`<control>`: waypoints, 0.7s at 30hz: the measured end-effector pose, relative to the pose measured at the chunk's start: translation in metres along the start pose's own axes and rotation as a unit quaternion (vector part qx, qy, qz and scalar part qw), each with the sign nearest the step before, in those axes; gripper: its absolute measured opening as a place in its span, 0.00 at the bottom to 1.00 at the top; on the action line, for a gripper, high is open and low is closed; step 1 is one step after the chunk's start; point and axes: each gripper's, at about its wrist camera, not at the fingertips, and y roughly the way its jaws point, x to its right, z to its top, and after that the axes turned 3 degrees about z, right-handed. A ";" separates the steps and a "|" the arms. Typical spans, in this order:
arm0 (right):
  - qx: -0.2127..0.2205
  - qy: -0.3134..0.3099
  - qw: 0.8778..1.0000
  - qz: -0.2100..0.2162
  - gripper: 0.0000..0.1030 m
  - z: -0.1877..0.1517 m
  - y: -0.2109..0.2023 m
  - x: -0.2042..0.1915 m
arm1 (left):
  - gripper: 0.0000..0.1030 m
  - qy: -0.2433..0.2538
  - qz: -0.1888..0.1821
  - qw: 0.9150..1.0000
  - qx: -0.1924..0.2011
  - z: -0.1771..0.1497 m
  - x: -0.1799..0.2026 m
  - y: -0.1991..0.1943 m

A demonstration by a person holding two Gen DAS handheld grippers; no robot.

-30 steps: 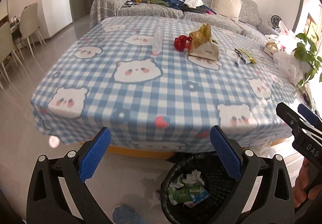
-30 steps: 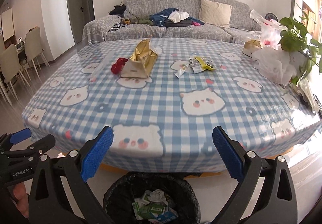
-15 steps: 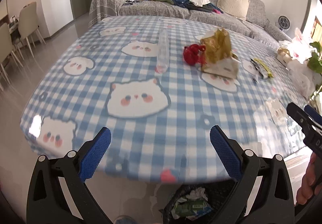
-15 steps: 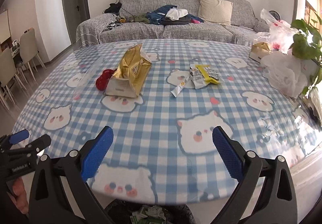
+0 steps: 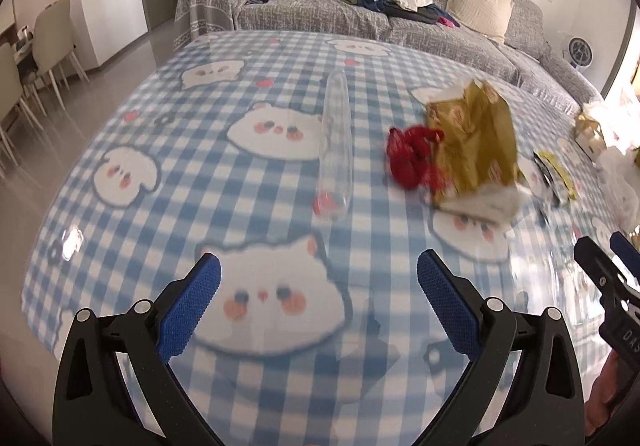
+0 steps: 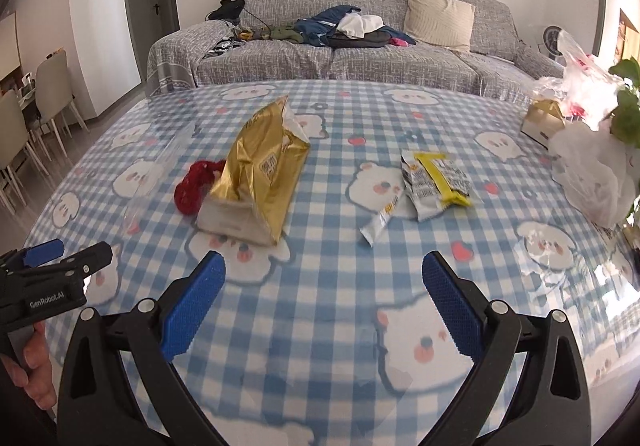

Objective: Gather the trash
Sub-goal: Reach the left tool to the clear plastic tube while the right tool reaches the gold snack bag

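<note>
Gold foil made up the largest piece of trash, a torn-open gold bag (image 6: 260, 173) that lay near the middle of the checked tablecloth (image 6: 332, 286), with a crumpled red wrapper (image 6: 196, 185) touching its left side. Left of those lay a clear plastic tube (image 5: 336, 141), pointing away towards the sofa (image 6: 360, 45). To the right of the bag, well apart from it, sat a small white sachet (image 6: 380, 219) just beside a printed wrapper with a yellow strip (image 6: 438, 181). At the table's far right edge stood a white plastic bag (image 6: 592, 173) beside a small gold box (image 6: 544, 119) and some green leaves (image 6: 628, 113). Both tools hung above the near part of the table: the left gripper (image 5: 318, 286) had its jaws spread wide with nothing between them, and the right gripper (image 6: 324, 288) was likewise released and empty
</note>
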 end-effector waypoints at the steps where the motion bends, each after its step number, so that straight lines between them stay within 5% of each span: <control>1: 0.000 0.001 1.000 0.001 0.92 0.004 0.003 -0.001 | 0.93 -0.001 0.001 1.000 0.001 0.006 0.000 0.003; 21: -0.022 0.027 0.999 0.035 0.92 0.088 0.077 -0.008 | 0.93 -0.015 0.025 1.000 -0.009 0.098 0.000 0.067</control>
